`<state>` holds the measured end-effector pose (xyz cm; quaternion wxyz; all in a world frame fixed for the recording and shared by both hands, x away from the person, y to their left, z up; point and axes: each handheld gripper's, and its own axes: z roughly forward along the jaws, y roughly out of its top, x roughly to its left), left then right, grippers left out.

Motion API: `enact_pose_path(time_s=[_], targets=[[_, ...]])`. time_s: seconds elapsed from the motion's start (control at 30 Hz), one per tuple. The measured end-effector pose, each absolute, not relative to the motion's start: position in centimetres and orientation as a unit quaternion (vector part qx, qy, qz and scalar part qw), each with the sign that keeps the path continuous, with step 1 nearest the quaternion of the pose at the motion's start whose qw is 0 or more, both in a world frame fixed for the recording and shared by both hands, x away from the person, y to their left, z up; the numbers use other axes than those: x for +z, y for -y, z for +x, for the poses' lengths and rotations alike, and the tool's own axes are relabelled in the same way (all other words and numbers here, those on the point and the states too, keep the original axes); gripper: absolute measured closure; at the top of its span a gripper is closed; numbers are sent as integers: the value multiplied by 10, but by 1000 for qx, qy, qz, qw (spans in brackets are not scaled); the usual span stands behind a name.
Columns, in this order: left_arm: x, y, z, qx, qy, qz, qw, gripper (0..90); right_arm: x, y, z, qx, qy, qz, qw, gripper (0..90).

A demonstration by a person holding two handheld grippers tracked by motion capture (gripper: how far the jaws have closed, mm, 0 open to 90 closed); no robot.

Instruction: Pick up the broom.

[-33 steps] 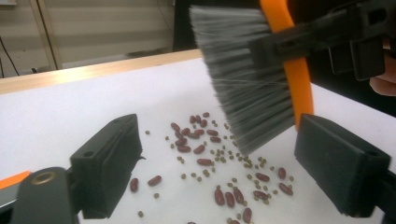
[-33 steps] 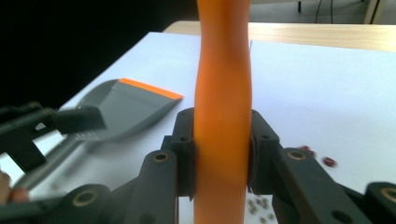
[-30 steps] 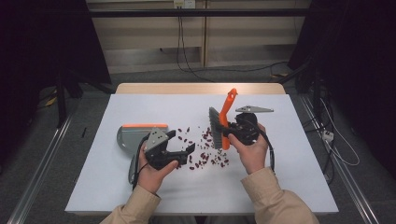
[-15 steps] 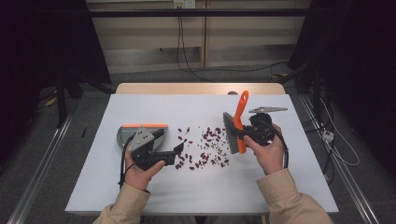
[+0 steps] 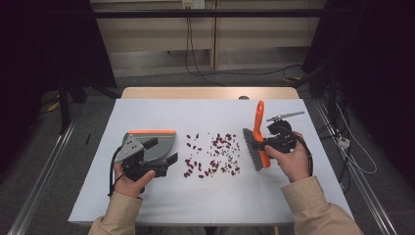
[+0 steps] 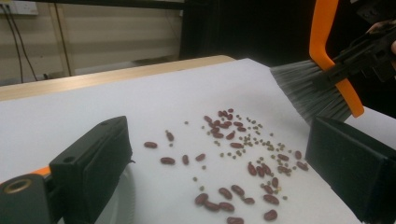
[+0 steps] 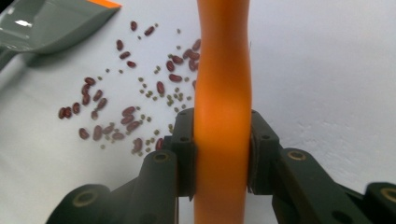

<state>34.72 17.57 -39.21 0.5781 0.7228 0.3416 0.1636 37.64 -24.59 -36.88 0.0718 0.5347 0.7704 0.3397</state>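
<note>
My right gripper (image 5: 264, 144) is clamped tight on the orange handle of the brush (image 5: 258, 132), both pads pressing its sides in the right gripper view, handle (image 7: 223, 93) running straight up between them. The grey bristles (image 5: 251, 149) hang just to the right of the bean scatter (image 5: 213, 155), touching or nearly touching the white table (image 5: 205, 205); I cannot tell which.

The beans (image 6: 243, 158), dark red ones mixed with small green ones, lie spread across the middle of the sheet, and that patch is my landmark. To its left sits the grey dustpan (image 5: 161, 147) with its orange edge (image 5: 151, 131) on the far side from me, mouth facing the beans. In the right gripper view the pan (image 7: 51, 25) lies just beyond the beans, apart from them.

My left gripper (image 5: 157, 155) hovers over the pan's near part, left of the beans. Its jaws have just been opening and now stand wide, nothing between them: in the left gripper view only beans and bare sheet show in the gap, with the brush (image 6: 322, 88) on the far side of the scatter.
</note>
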Motion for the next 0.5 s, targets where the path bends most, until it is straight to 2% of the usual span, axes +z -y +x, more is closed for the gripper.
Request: enact_pose_path(time_s=[0.2, 0.5], targets=[[-395, -191, 348, 171, -349, 719, 576, 66, -385, 243, 390, 321, -768, 548, 85, 705], [-402, -208, 349, 177, -360, 719, 568, 66, -396, 240, 411, 308, -747, 572, 137, 712]])
